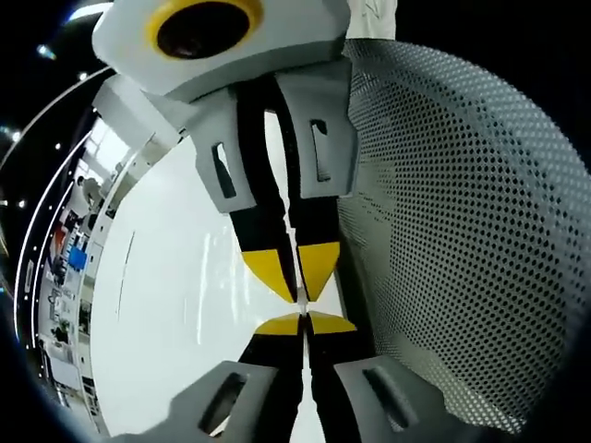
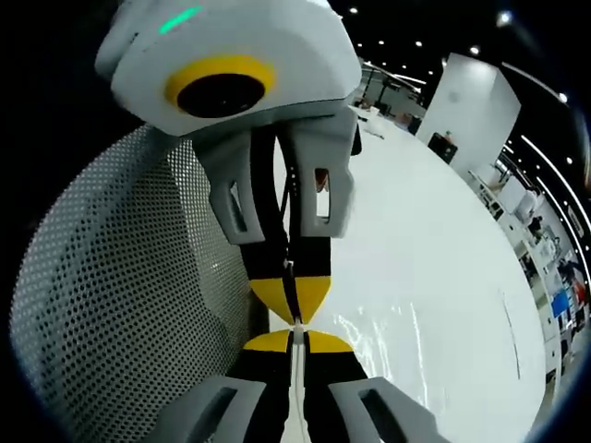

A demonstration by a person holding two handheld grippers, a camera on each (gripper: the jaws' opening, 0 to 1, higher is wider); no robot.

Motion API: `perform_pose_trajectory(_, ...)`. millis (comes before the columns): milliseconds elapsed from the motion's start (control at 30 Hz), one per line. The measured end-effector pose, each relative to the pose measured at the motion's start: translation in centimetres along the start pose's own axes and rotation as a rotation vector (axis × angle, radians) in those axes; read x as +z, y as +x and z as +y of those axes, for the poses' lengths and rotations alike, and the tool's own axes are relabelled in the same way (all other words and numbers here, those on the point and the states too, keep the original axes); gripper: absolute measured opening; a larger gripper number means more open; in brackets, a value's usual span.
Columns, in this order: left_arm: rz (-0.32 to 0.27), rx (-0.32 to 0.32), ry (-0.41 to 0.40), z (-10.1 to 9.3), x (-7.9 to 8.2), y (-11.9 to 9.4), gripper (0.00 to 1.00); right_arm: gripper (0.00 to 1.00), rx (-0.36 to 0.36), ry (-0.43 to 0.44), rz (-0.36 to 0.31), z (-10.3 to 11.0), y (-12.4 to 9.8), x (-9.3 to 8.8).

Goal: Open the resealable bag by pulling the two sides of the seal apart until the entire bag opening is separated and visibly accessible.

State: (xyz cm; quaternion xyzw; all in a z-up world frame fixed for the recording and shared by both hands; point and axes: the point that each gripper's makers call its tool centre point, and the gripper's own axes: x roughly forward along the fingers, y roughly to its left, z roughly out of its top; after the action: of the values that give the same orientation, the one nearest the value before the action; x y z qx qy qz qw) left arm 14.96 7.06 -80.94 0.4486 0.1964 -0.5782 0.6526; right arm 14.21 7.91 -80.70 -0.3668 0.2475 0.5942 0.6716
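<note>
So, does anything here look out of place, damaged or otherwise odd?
Nothing looks spilled or damaged. The left gripper and right gripper meet tip to tip, jaws closed on a thin edge, seemingly of the clear bag, over the white table, beside a perforated panel.

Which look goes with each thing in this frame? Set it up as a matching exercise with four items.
Things:
1. perforated panel
2. table top
3. right gripper tip pads
4. resealable bag

Looks:
A. clear, with glints
B. yellow
C. grey, full of small holes
D. plain white

Pairs: 1-C, 2-D, 3-B, 4-A
</note>
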Motion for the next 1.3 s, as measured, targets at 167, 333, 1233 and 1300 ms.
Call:
perform_pose_trajectory(167,0.016,0.007,0.015,0.06,-0.01,-0.27,0.00,0.00,-0.002,-0.019,0.003,-0.05,0.07,0.29)
perform_pose_trajectory(333,0.016,-0.002,0.023,-0.17,0.18,-0.32,0.00,0.00,0.002,-0.058,0.020,0.22,0.31,0.23)
perform_pose_trajectory(1233,-0.004,-0.049,-0.078,-0.74,0.49,-0.26,0.00,0.00,0.029,-0.009,0.040,0.71,-0.05,-0.18)
perform_pose_trajectory(1300,-0.008,-0.044,-0.081,-0.67,0.54,-0.34,0.00,0.00,0.027,-0.010,0.039,0.64,-0.04,-0.16)
